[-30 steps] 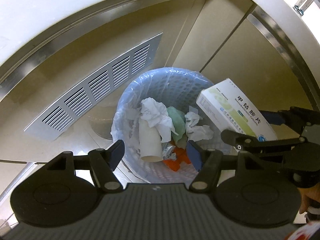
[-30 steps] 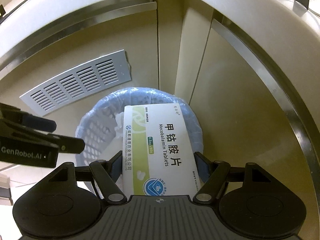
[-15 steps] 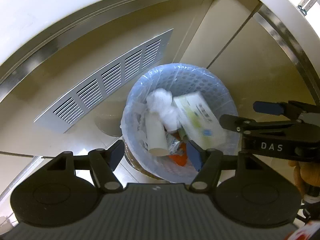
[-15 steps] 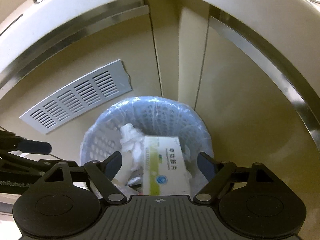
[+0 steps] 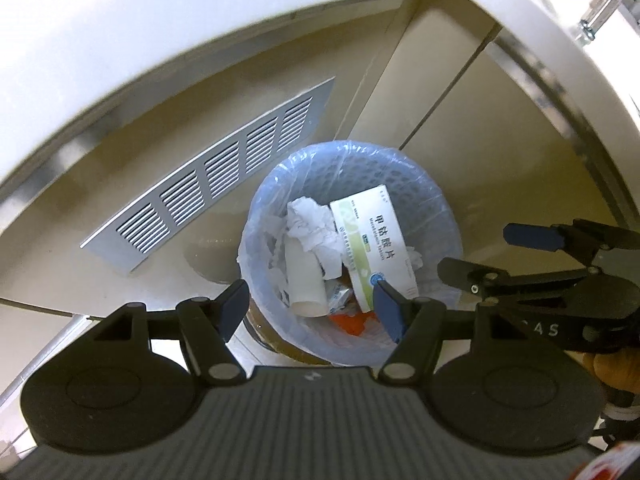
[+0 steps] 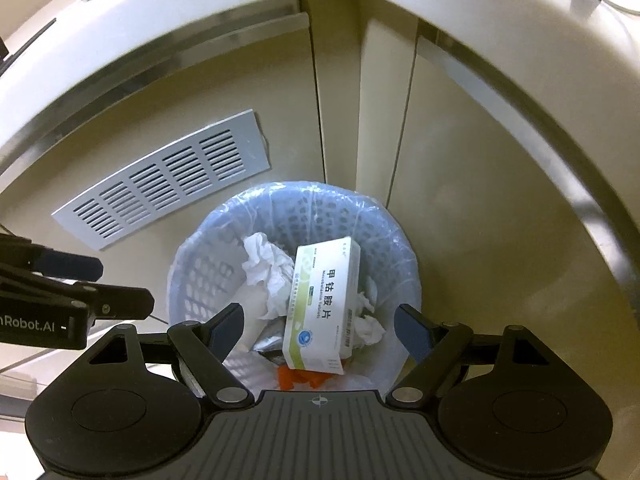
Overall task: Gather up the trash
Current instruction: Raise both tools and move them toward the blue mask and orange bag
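A blue mesh trash bin [image 5: 400, 176] [image 6: 320, 200] lined with a clear bag stands on the floor in a cabinet corner. A white and green medicine box [image 5: 376, 248] [image 6: 324, 304] lies inside it on top of crumpled tissue [image 5: 312, 220] [image 6: 268, 268], a white paper cup [image 5: 304, 276] and orange scraps [image 5: 352, 324]. My left gripper [image 5: 311, 306] [image 6: 106, 285] hovers above the bin's near rim, open and empty. My right gripper [image 6: 319, 326] [image 5: 490, 254] hangs over the bin, open, with nothing between its fingers.
A grey vent grille [image 5: 216, 176] [image 6: 164, 184] sits in the beige cabinet panel left of the bin. A white counter edge [image 6: 200, 28] curves overhead. A person's hand [image 5: 616, 368] holds the right gripper at the right edge.
The right gripper let go of the medicine box, which dropped into the bin and settled on the trash. Its jaws stand wider than before. The left gripper stayed open and nearly still.
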A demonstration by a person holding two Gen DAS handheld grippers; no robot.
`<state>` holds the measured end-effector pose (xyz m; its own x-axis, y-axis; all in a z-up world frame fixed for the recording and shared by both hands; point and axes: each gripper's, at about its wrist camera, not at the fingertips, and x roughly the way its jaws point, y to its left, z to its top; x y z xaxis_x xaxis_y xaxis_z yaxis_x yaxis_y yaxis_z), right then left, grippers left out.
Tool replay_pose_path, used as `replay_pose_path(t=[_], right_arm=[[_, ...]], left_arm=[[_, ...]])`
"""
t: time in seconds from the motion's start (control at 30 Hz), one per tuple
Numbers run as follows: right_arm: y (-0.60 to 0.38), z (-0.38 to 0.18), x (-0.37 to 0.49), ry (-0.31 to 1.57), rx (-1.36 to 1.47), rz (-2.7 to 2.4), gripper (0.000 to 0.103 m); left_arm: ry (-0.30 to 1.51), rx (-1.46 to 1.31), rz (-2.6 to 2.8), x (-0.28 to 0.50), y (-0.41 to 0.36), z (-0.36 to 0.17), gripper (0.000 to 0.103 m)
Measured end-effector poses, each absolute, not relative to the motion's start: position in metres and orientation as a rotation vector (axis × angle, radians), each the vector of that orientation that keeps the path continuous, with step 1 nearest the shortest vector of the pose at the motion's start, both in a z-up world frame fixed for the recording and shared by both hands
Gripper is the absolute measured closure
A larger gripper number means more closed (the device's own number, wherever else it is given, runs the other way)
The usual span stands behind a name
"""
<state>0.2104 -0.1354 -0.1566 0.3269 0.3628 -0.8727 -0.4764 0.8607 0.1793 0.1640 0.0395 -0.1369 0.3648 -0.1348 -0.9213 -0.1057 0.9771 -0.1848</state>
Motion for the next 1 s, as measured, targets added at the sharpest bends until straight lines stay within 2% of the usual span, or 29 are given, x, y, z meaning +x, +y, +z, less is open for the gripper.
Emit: replay_pose_path(t=[0.3, 0.67, 1.0], right_arm=[[-0.147, -0.119, 0.195, 1.044, -0.086, 0.554, 0.021], [-0.167, -0.043, 0.17, 0.816, -0.067, 0.575, 0.021], [-0.176, 0.009, 0.185, 0.649, -0.025, 0.511, 0.021]], left_arm=[[1.141, -0.212, -0.075, 0.155, 0.035, -0.106, 0.038], [0.982, -0.159, -0.168, 0.146, 0.025, -0.037, 0.038], [0.815, -0.162, -0.199, 0.161, 0.029, 0.019, 0.038]])
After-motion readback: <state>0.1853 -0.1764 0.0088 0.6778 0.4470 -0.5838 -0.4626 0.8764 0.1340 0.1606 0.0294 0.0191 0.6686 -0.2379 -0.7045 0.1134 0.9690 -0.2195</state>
